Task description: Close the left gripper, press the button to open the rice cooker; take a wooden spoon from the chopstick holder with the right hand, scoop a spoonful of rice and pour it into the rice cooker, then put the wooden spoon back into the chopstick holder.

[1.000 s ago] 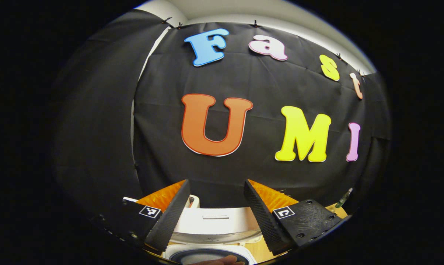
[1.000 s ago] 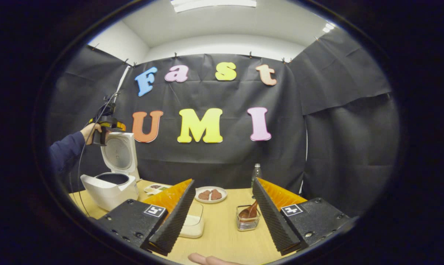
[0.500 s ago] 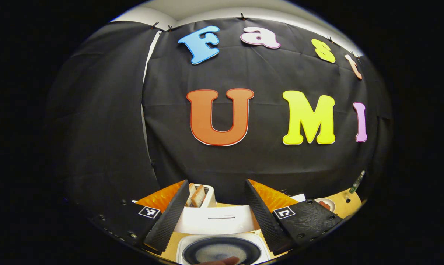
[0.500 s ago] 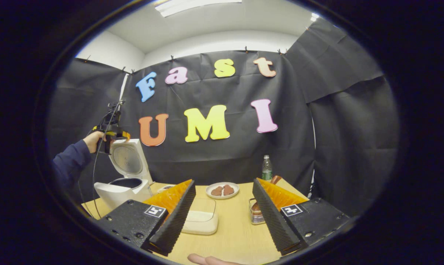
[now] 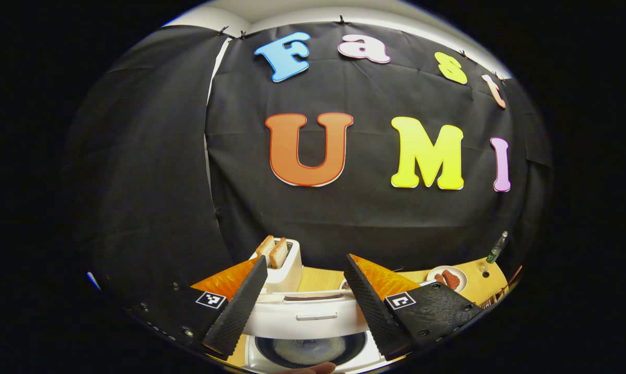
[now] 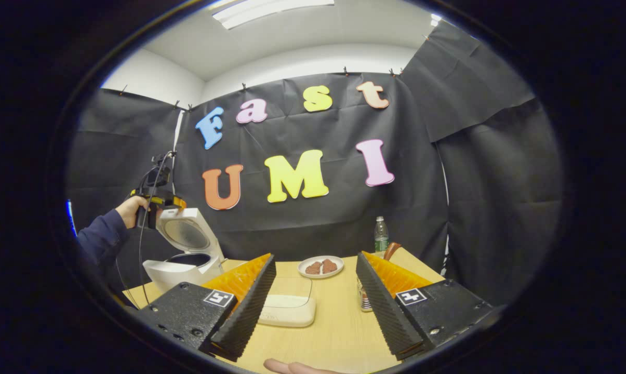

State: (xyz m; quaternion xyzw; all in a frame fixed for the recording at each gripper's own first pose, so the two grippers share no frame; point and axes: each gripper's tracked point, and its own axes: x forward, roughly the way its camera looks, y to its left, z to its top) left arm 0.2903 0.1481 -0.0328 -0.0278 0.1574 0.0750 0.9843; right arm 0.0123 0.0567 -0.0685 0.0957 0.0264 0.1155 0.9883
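The white rice cooker stands at the table's left with its lid raised. A hand in a dark sleeve holds my left gripper at the lid's top edge. In the left gripper view, my left gripper is open, with the lid's edge between its fingers and the dark inner pot below. My right gripper is open and empty above the table. The wire chopstick holder peeks out beside its right finger, with a wooden spoon handle above it. A white rice container lies between the fingers.
A toaster holding bread slices stands behind the cooker. A plate of brown food and a water bottle sit at the table's far side. The wooden table ends at the black cloth wall.
The left gripper view has tipped down, bringing the toaster and more of the pot into sight. My right gripper has come closer to the chopstick holder and the rice container. The lid leans further forward.
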